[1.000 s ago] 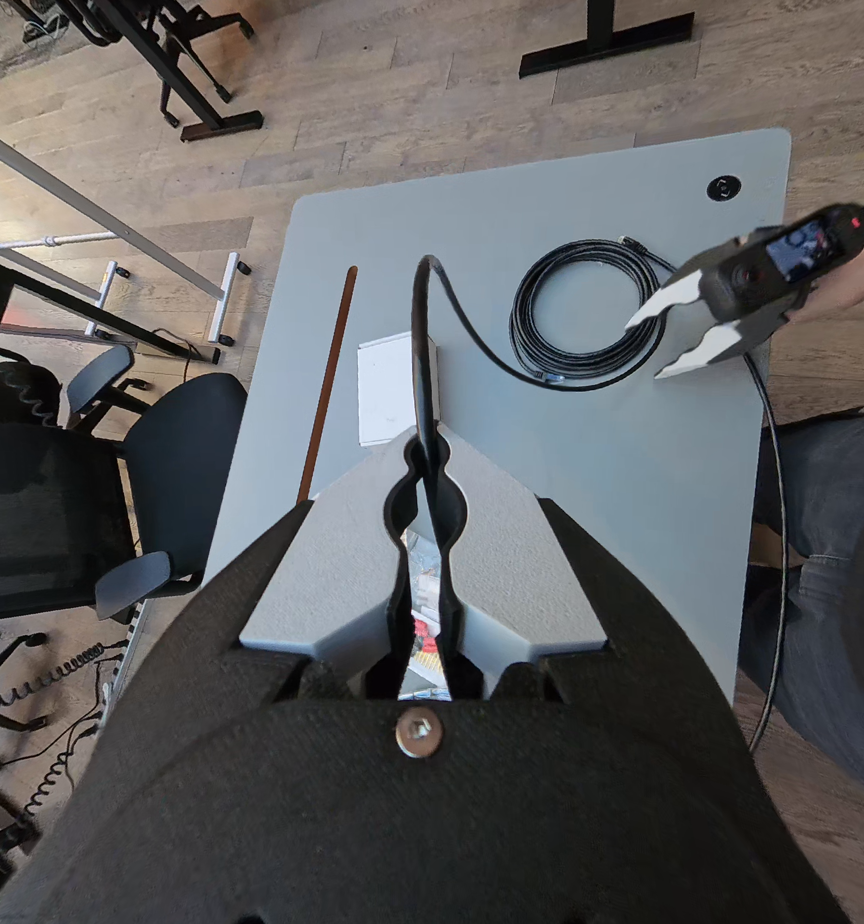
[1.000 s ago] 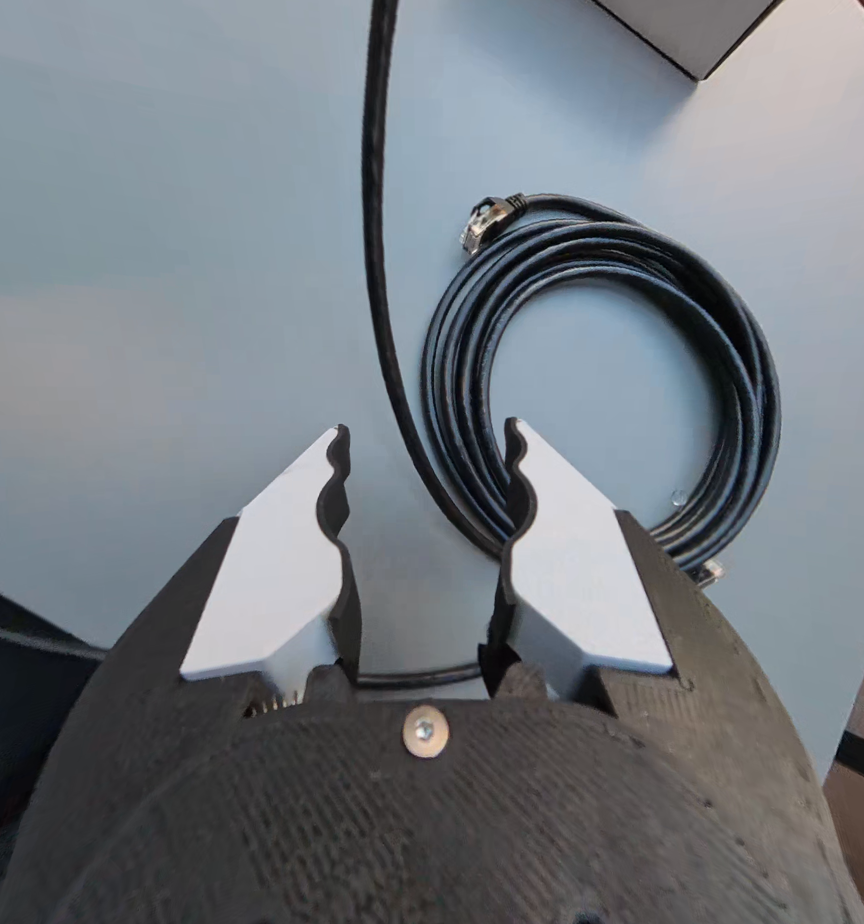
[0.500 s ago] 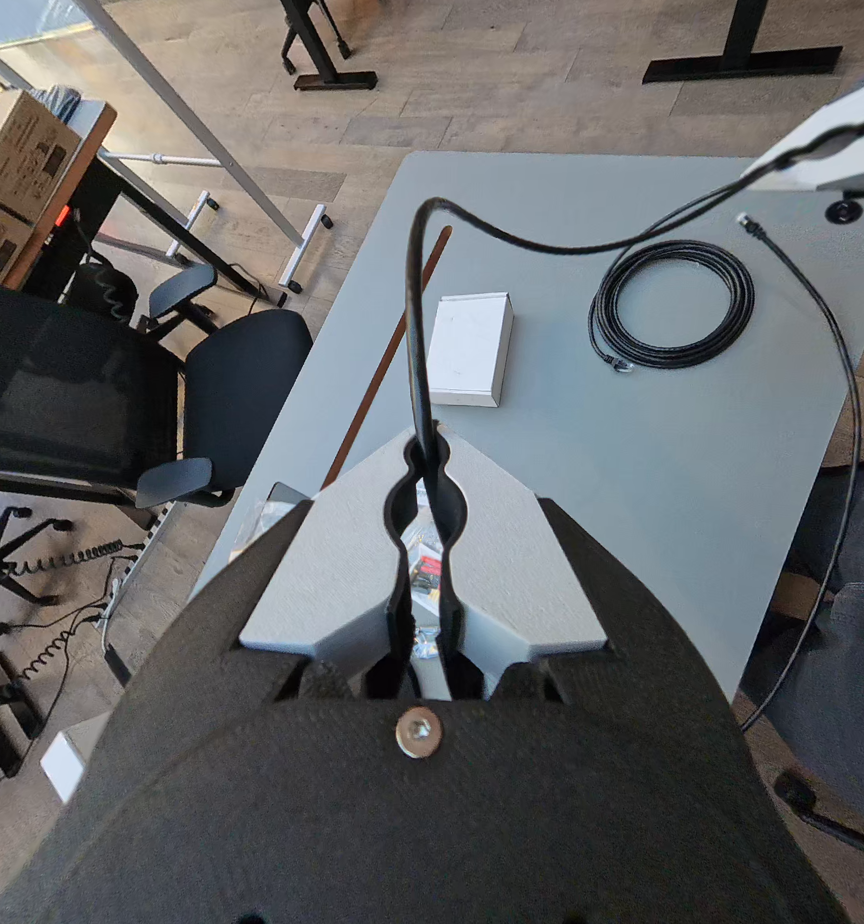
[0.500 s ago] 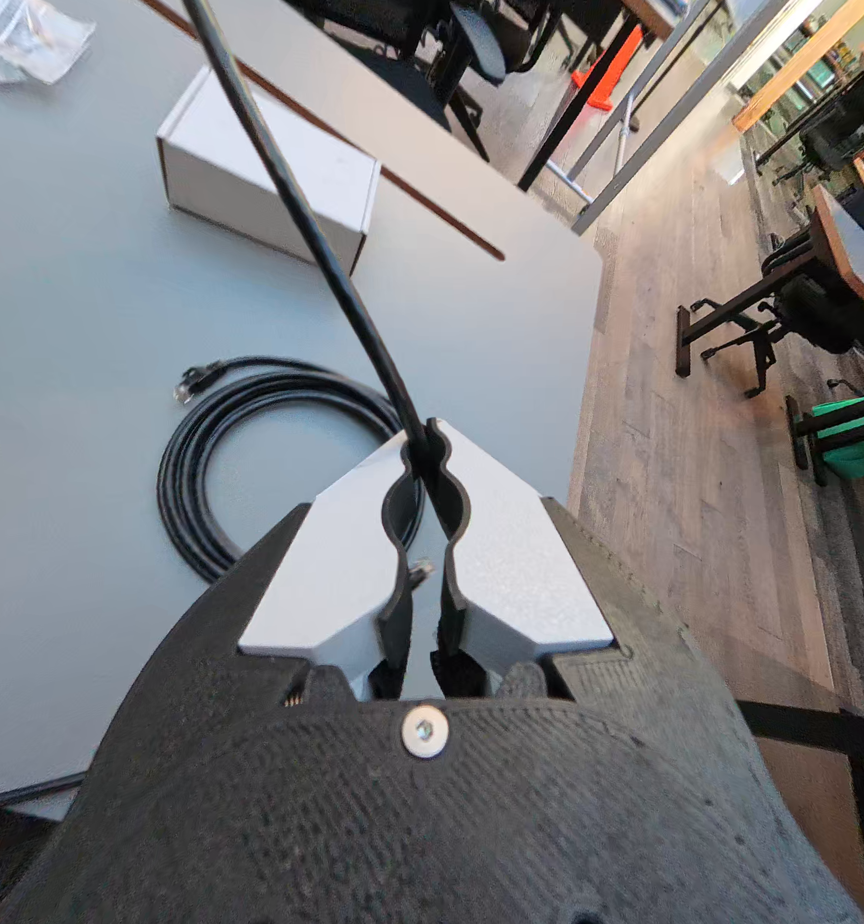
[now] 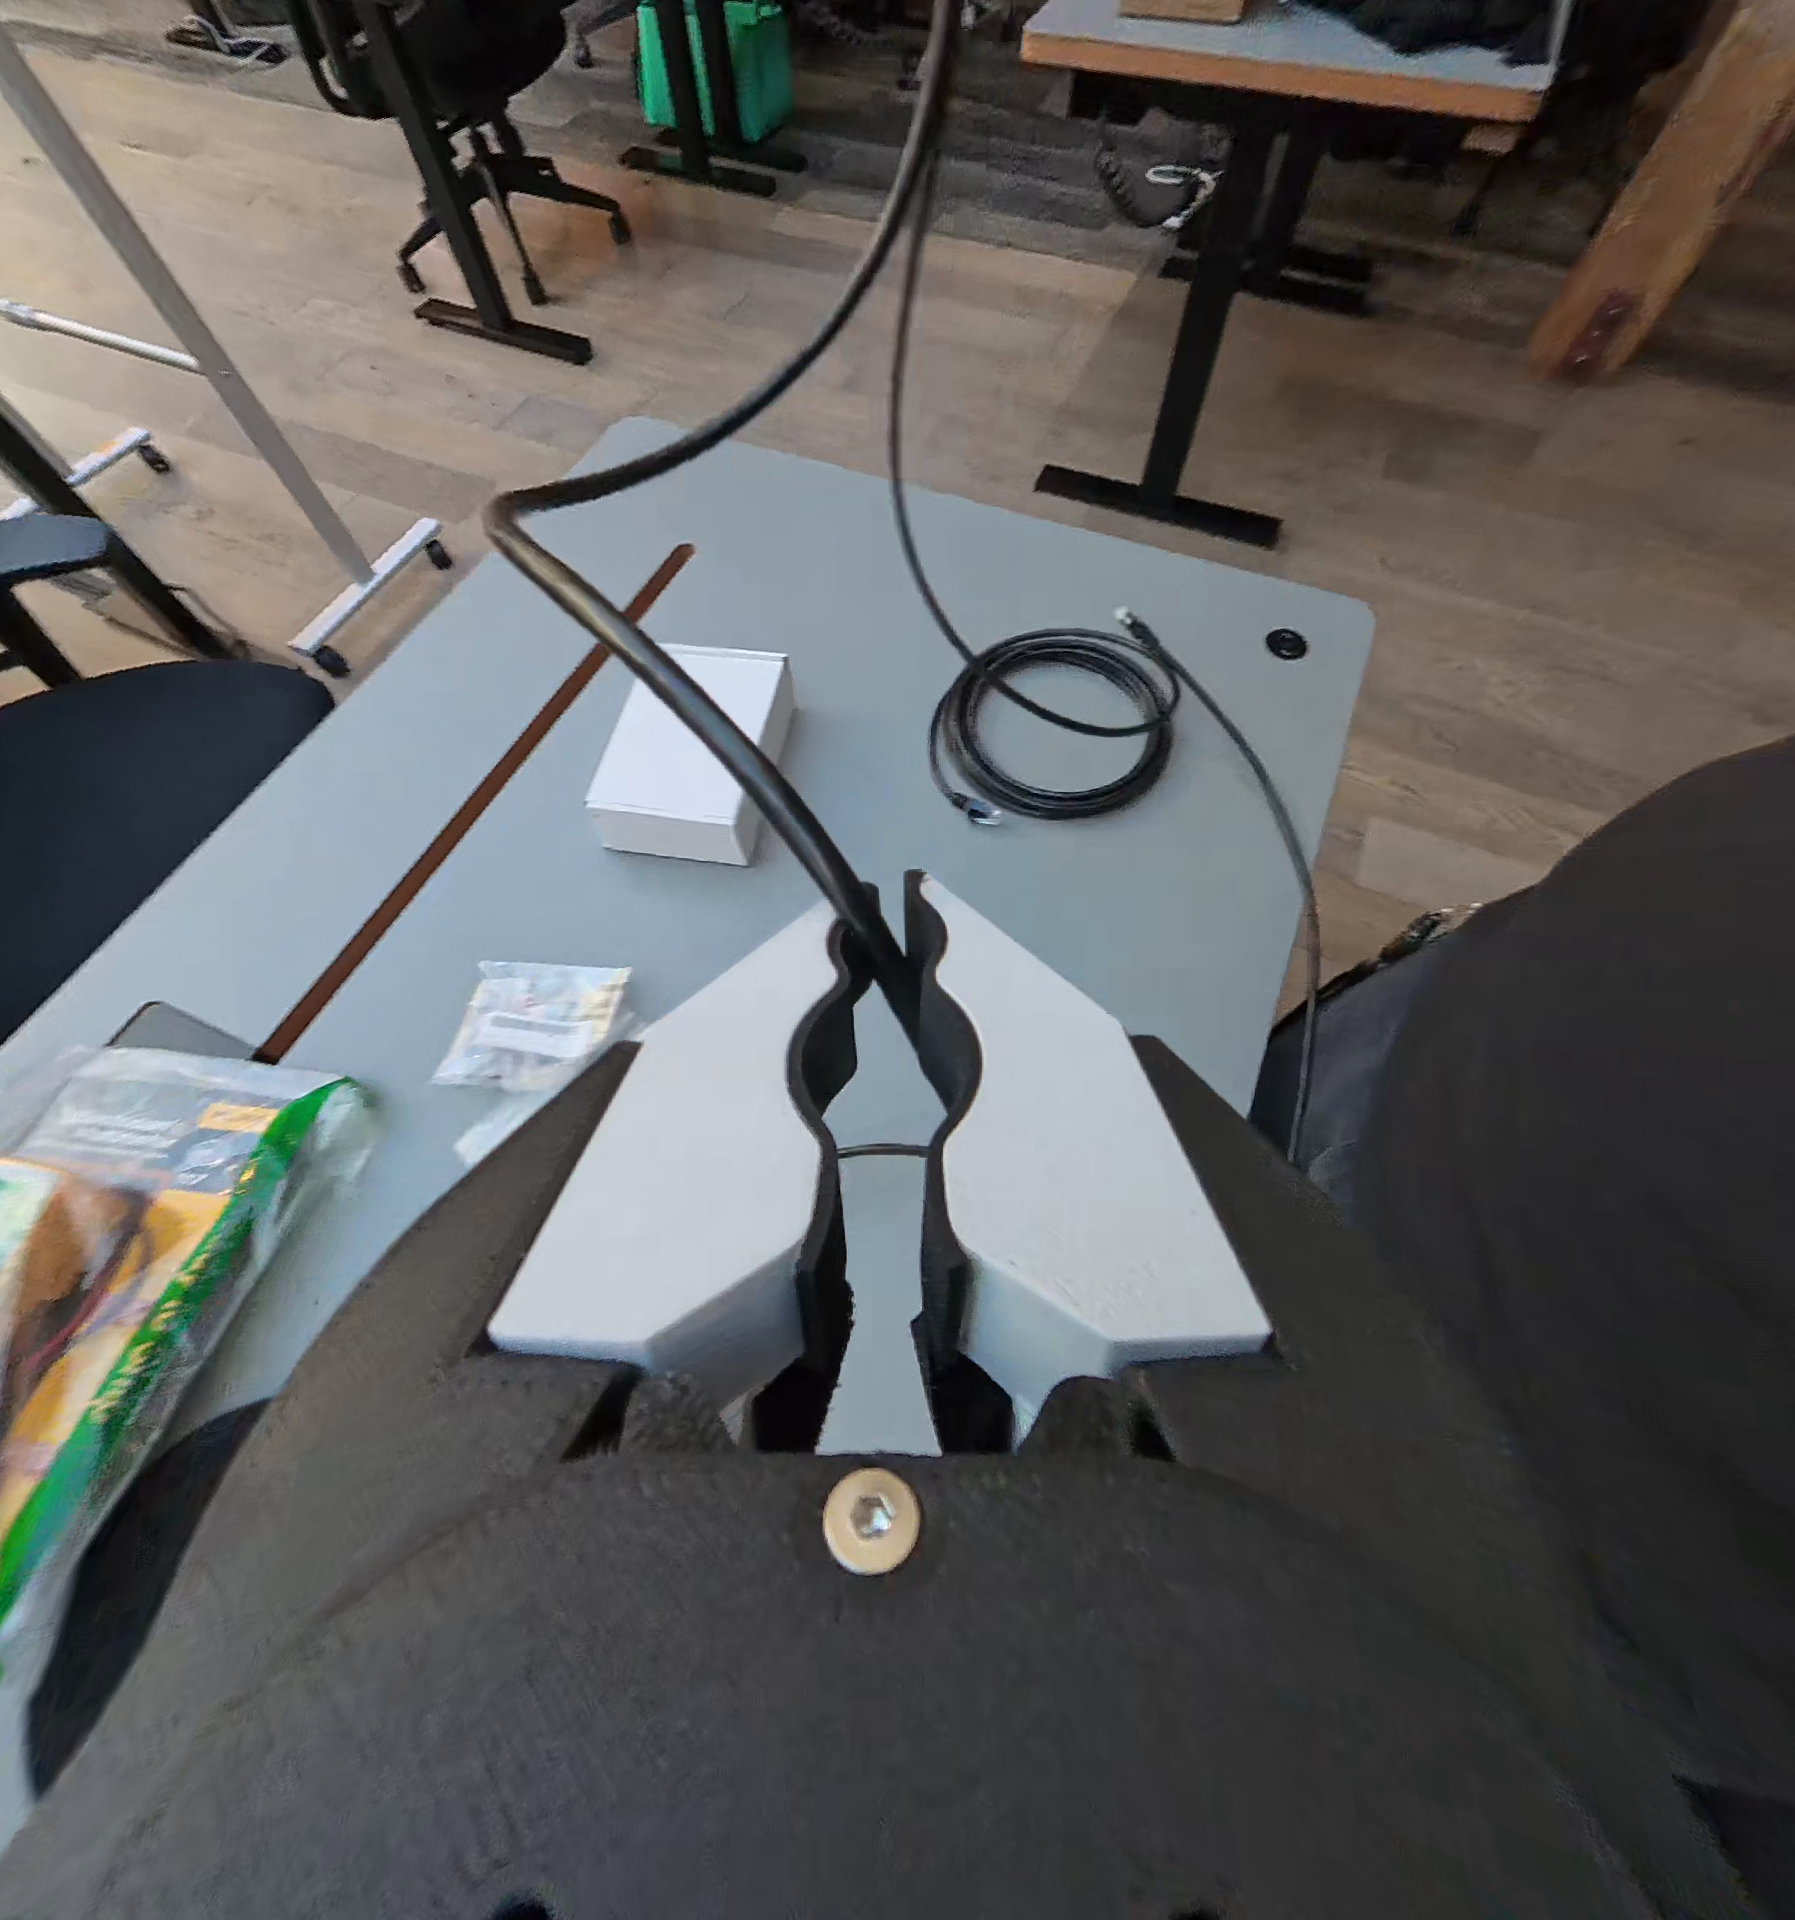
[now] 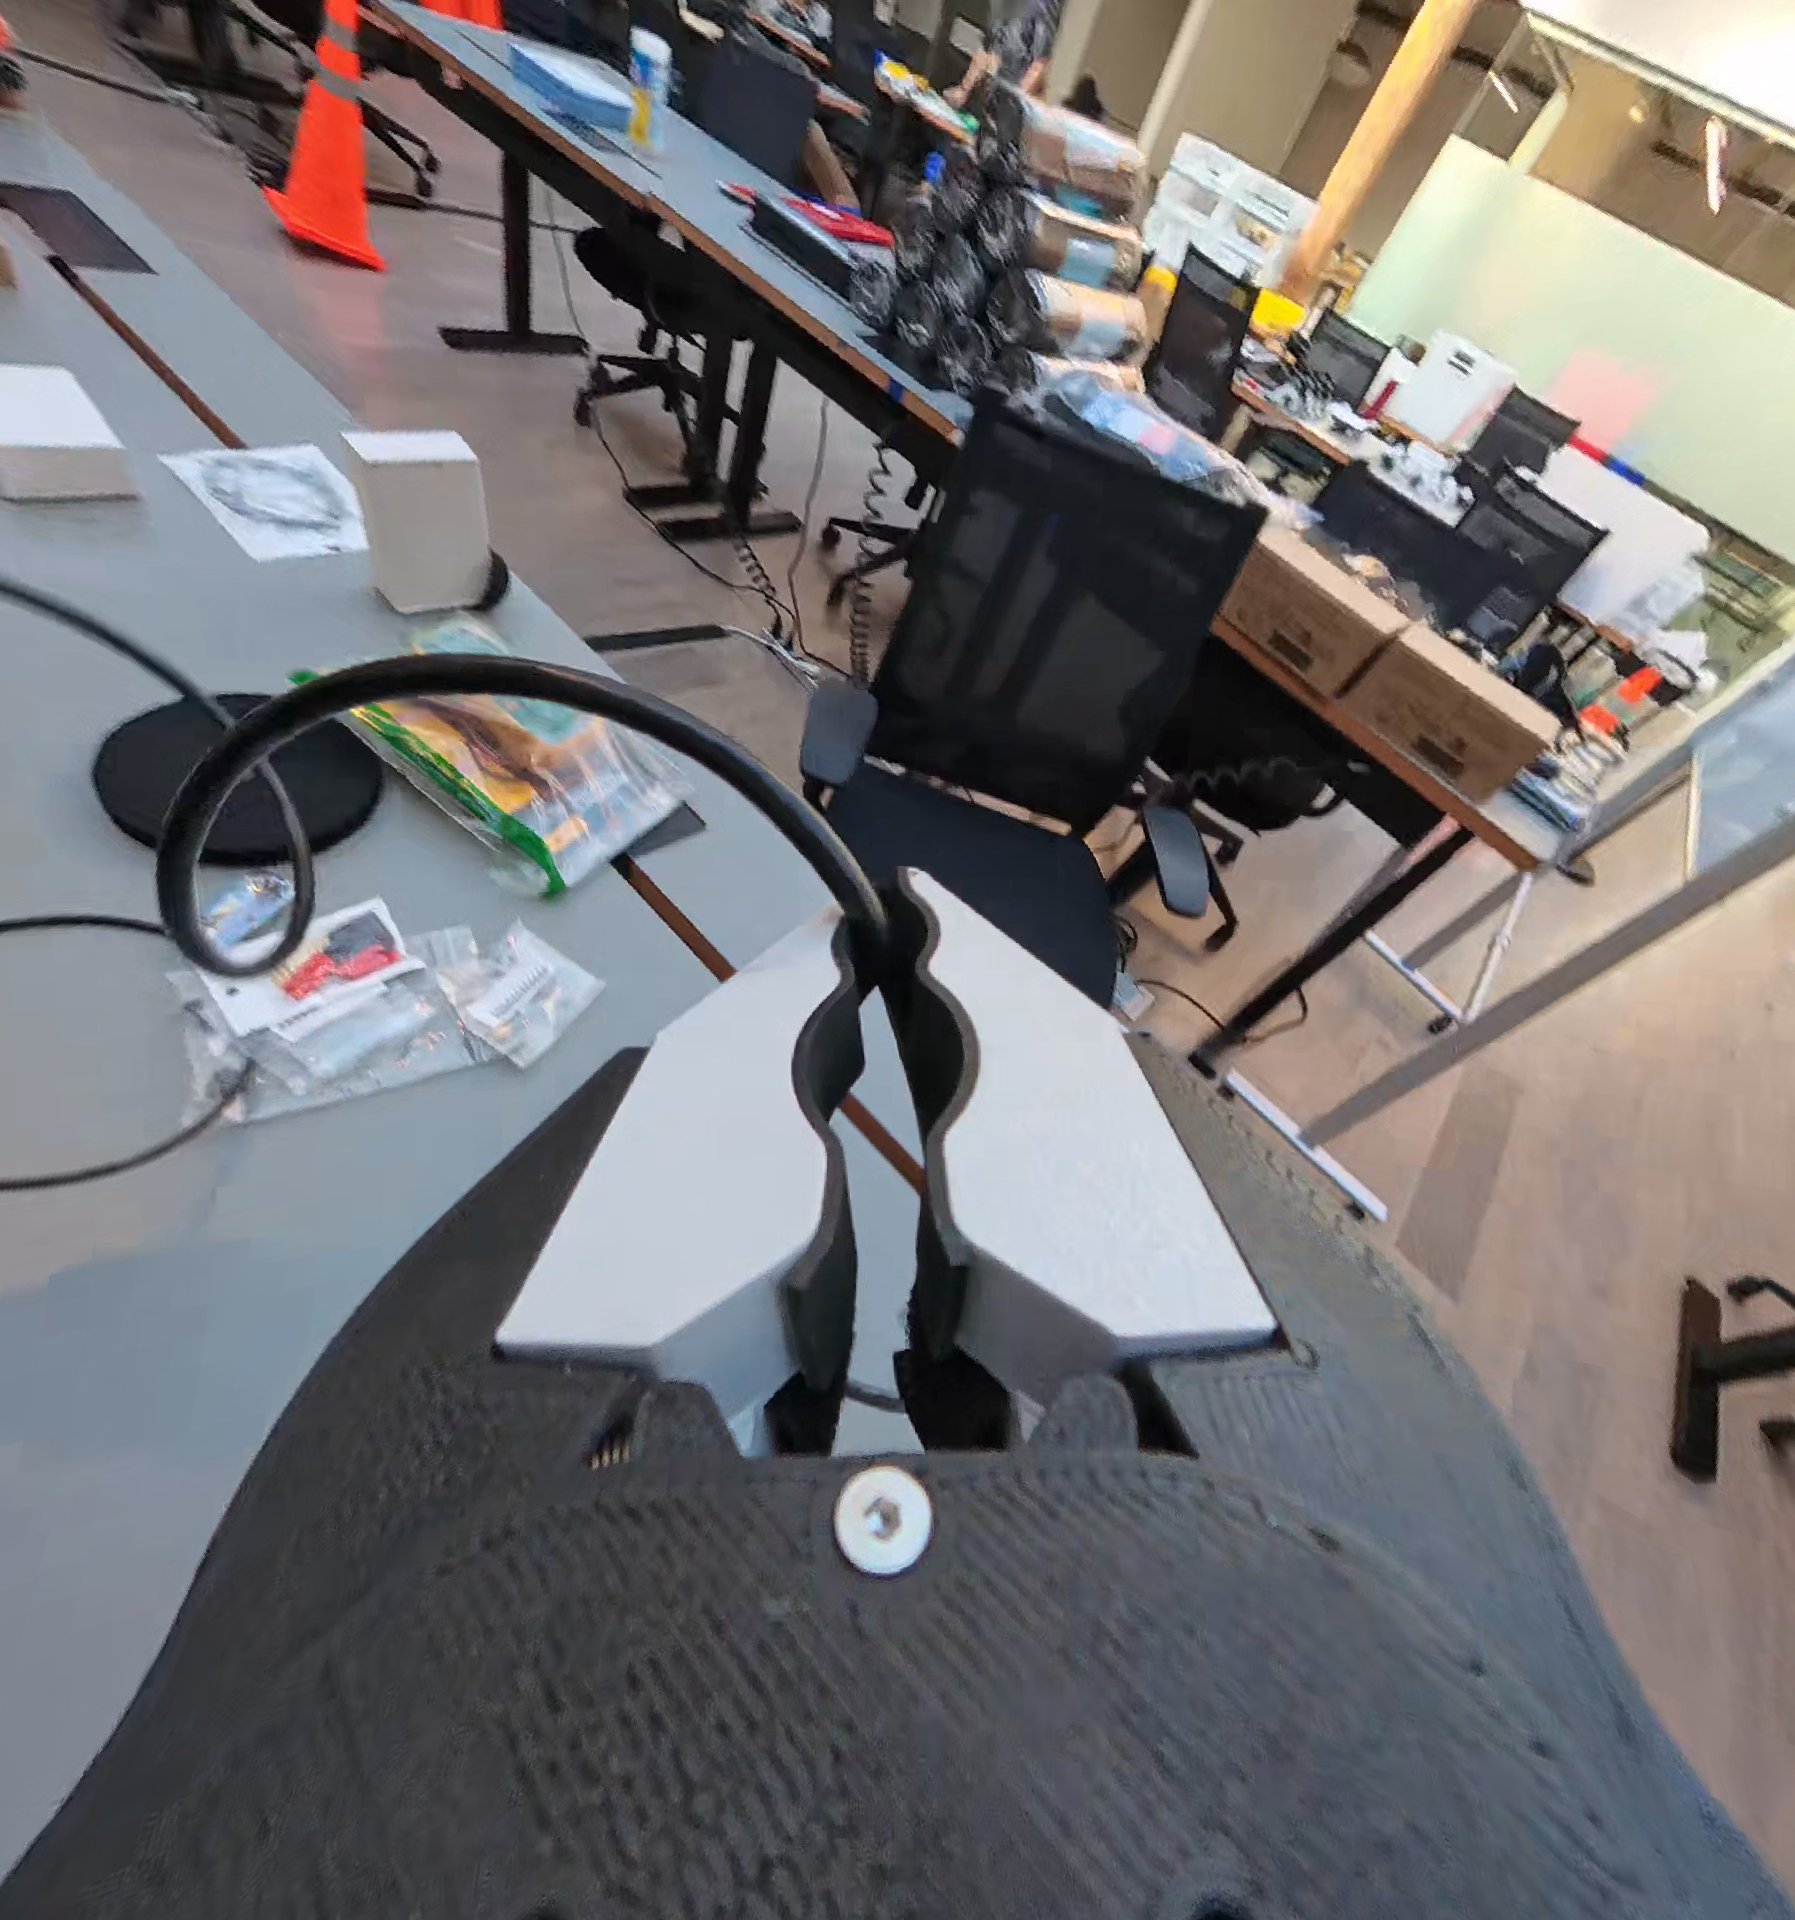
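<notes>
We see grey rectangular tabletop (image 5: pixel 1132 966); on it white cardboard box (image 5: pixel 687 750), right of box coiled black cable (image 5: pixel 1054 727). Left gripper (image 5: pixel 880 906) and right gripper (image 6: pixel 888 902) each clamp cable strand. Risk, we judge: strand slips through jaws, snags coil.

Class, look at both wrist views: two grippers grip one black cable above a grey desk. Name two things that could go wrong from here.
1. The black cable passes only through the tips of the left gripper and right gripper, so it could slip out.
2. Its slack still runs down into the coiled cable; lifting further may drag that coil across the grey desk, perhaps toward the white box.
</notes>
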The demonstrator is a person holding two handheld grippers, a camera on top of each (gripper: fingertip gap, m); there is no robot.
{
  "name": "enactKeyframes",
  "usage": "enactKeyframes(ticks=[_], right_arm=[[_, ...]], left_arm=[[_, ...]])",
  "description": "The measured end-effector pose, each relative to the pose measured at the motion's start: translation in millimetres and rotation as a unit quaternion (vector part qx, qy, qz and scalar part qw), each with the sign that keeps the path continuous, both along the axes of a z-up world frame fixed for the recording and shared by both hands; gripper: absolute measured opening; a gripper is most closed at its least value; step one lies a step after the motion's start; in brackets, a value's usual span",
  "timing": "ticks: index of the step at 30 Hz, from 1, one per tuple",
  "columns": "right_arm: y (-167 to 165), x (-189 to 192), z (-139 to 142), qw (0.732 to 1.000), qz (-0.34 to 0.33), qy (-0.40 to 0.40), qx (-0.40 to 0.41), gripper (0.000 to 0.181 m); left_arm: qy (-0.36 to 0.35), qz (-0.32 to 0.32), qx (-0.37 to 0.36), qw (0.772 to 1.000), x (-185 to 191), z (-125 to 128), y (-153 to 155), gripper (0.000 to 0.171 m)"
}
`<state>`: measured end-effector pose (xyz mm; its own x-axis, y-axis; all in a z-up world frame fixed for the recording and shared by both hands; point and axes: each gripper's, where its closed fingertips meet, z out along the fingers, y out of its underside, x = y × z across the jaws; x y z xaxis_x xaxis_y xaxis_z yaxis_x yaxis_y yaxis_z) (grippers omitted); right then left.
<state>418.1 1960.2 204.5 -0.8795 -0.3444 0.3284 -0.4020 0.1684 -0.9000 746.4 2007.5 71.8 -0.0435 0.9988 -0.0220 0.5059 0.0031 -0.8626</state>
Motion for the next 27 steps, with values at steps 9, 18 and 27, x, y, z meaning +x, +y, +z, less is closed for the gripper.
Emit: enactKeyframes(ticks=[9,18,27], right_arm=[[-101,163,103,0.985,0.159,0.069,0.014,0.000],[-158,269,70,0.958,0.225,0.164,0.065,0.000],[-133,287,44,0.944,0.296,0.144,0.021,0.000]], left_arm=[[0.046,-0.129,0.084,0.987,-70,-77,98,0.002],[0.037,-0.166,0.053,0.984,-137,-131,147,0.035],[0.019,0.011,0.090,0.996,19,-138,53,0.058]])
